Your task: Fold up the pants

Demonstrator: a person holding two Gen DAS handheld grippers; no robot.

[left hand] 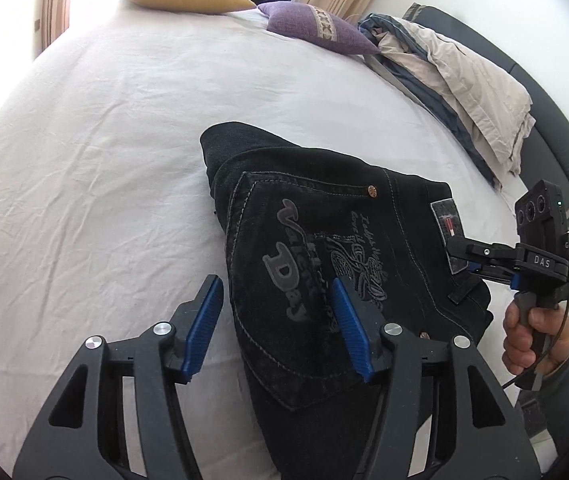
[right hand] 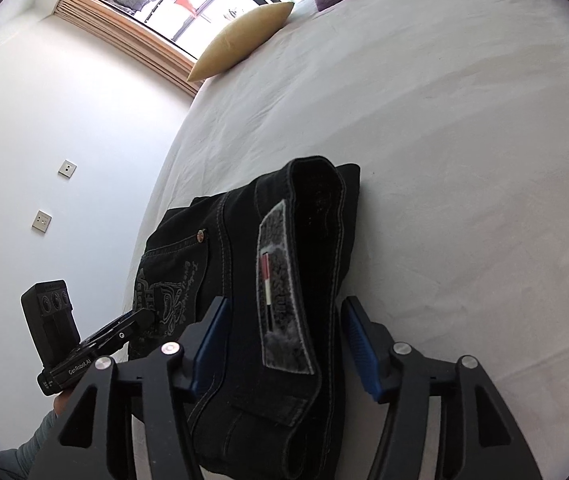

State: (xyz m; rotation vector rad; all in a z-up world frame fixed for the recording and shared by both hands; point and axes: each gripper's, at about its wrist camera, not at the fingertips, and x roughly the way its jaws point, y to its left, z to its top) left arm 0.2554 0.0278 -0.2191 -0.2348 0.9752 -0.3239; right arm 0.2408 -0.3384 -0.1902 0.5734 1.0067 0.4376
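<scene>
Blue-padded jaws of the left gripper stand apart, holding nothing, straddling the near left edge of the folded black denim pants on the white bedsheet; open sheet spreads left and ahead of it. From the right wrist, the right gripper also gapes empty, its pads flanking the waistband fold without pressing, bare sheet to its right.

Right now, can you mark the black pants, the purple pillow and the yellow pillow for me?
black pants (left hand: pixel 284 248), left wrist view, on the back pocket.
purple pillow (left hand: pixel 312 28), left wrist view, on its front face.
yellow pillow (right hand: pixel 240 40), right wrist view, on its middle.
</scene>
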